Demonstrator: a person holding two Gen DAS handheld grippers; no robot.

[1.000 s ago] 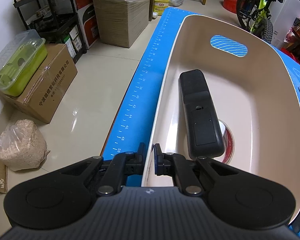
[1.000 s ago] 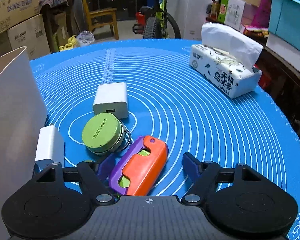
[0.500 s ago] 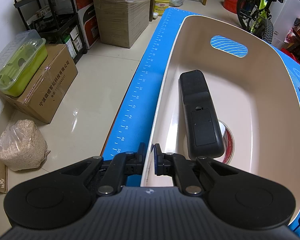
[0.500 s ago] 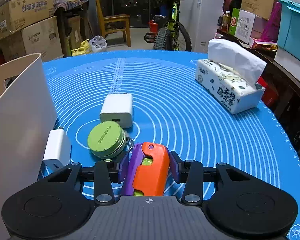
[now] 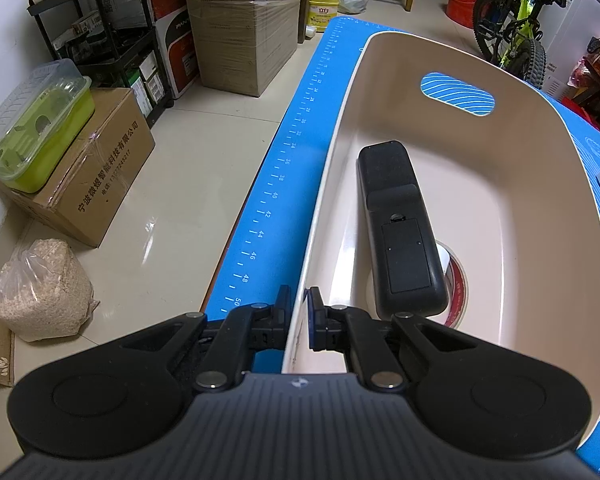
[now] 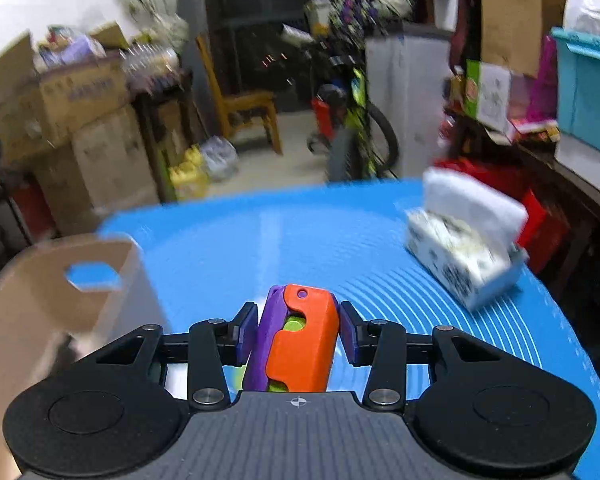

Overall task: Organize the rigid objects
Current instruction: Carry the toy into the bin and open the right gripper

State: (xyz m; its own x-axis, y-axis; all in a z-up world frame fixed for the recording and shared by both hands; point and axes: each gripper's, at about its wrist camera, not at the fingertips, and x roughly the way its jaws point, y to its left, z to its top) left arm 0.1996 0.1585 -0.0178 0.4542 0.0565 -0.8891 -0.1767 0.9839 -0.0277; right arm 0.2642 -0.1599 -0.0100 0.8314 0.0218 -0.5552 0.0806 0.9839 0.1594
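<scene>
My left gripper (image 5: 298, 312) is shut on the near rim of a beige plastic bin (image 5: 540, 216). Inside the bin a black remote (image 5: 400, 228) lies face down on a roll of tape (image 5: 458, 286). My right gripper (image 6: 298, 330) is shut on an orange and purple toy (image 6: 300, 340) and holds it lifted above the blue mat (image 6: 300, 232). The bin also shows in the right wrist view (image 6: 52, 304), to the left of that gripper. The right wrist view is blurred by motion.
A tissue box (image 6: 464, 256) stands on the mat at the right. The mat's ruler edge (image 5: 276, 196) runs along the table's left side, with cardboard boxes (image 5: 84, 176) and a bag (image 5: 40, 288) on the floor beyond. A bicycle (image 5: 516, 28) stands behind the table.
My right gripper closed on the orange and purple toy and lifted it off the mat; the chargers and green tin have dropped out of view. My left gripper and the bin have not moved.
</scene>
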